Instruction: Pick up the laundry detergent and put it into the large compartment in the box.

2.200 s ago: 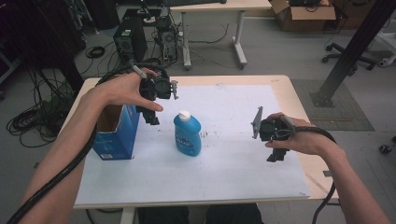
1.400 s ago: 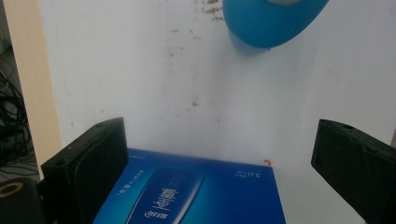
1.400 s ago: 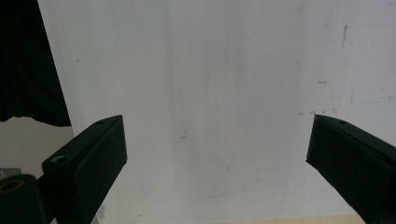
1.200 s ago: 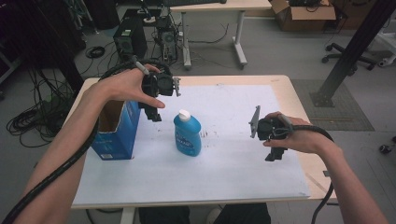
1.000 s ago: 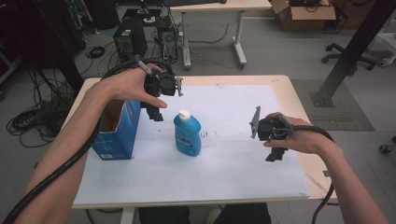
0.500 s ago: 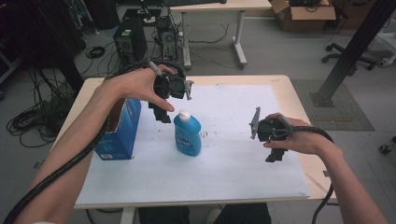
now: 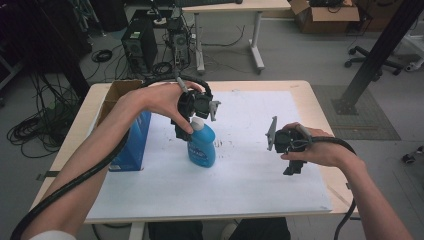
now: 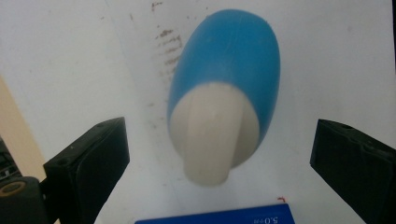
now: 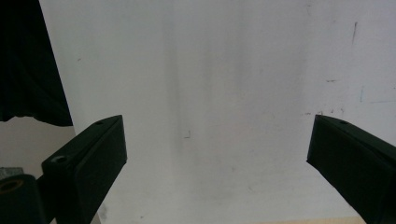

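Bottle ungrasped: left gripper poised above its cap, jaws wide (box left); right gripper idle, jaws wide.

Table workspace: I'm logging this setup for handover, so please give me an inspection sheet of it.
Surface: wooden table under a white sheet with faint scuff marks.
Job's things: blue bottle with a white cap, upright mid-sheet; open blue box at the sheet's left edge.
Clutter: nothing seen.
Grippers: left gripper above the bottle, jaws open either side of the cap, not touching; right gripper open over bare sheet.
Cables: a thick black cable trails along the left forearm; another runs from the right gripper.
Surroundings: computer towers, floor cables, a second table, a cardboard box.
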`<act>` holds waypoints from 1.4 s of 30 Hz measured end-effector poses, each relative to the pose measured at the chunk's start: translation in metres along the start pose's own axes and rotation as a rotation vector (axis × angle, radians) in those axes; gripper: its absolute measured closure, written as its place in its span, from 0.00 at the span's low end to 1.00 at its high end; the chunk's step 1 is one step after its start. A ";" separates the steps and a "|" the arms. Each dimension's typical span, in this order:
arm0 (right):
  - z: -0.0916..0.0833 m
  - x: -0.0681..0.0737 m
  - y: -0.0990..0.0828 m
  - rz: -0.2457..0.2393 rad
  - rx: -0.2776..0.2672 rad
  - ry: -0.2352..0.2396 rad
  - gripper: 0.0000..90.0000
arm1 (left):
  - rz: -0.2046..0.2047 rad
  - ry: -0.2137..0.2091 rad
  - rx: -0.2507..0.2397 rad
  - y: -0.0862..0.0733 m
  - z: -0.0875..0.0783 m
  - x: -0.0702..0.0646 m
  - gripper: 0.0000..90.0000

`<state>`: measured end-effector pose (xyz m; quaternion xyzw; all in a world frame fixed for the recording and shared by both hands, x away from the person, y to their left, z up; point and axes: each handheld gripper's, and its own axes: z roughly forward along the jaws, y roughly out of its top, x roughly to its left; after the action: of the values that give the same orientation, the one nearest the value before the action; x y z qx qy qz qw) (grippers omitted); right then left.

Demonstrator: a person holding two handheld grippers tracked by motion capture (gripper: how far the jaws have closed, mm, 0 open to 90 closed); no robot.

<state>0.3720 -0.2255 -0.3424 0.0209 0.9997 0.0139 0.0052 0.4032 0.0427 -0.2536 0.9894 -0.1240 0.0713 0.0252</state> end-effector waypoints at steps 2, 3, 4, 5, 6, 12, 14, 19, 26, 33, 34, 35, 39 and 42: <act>0.000 0.001 0.000 0.004 0.001 0.002 0.05 | 0.008 -0.003 0.001 0.002 0.003 0.000 0.06; 0.000 0.001 0.000 0.001 0.000 0.003 0.05 | 0.016 0.000 -0.002 0.002 0.005 0.000 0.06; 0.000 0.001 0.000 0.005 0.003 0.003 0.05 | 0.020 -0.001 -0.005 0.003 0.007 0.000 0.06; 0.001 0.001 0.000 0.000 0.000 0.003 0.05 | 0.025 -0.006 -0.001 0.004 0.008 0.000 0.06; 0.001 0.001 -0.001 0.000 0.000 0.003 0.05 | 0.032 -0.009 0.001 0.004 0.009 0.000 0.06; 0.003 0.001 -0.001 0.002 -0.001 0.006 0.05 | 0.055 -0.020 -0.010 0.006 0.017 -0.001 0.09; 0.005 0.001 -0.001 0.000 -0.001 0.009 0.05 | 0.062 -0.026 -0.007 0.007 0.021 -0.001 0.08; 0.007 0.001 -0.002 -0.001 -0.001 0.014 0.05 | 0.068 -0.031 -0.003 0.008 0.025 -0.001 0.08; 0.008 0.001 -0.002 0.003 0.002 0.016 0.05 | 0.090 -0.028 0.003 0.009 0.031 -0.001 0.08; 0.011 0.001 -0.002 0.004 0.003 0.029 0.05 | 0.093 -0.008 0.000 0.008 0.035 -0.001 0.07; 0.011 0.000 -0.002 0.000 0.002 0.029 0.05 | 0.091 -0.010 0.001 0.008 0.036 -0.002 0.07; 0.011 0.000 -0.001 0.001 0.003 0.028 0.06 | 0.093 -0.009 0.000 0.008 0.036 -0.002 0.07; 0.012 0.000 -0.001 -0.002 0.002 0.026 0.06 | 0.093 -0.011 -0.001 0.009 0.038 -0.002 0.10; 0.012 0.000 -0.001 0.004 0.005 0.032 0.05 | 0.092 -0.007 0.001 0.007 0.039 -0.001 0.11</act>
<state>0.3720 -0.2267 -0.3549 0.0229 0.9996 0.0120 -0.0110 0.4053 0.0333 -0.2920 0.9829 -0.1693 0.0691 0.0208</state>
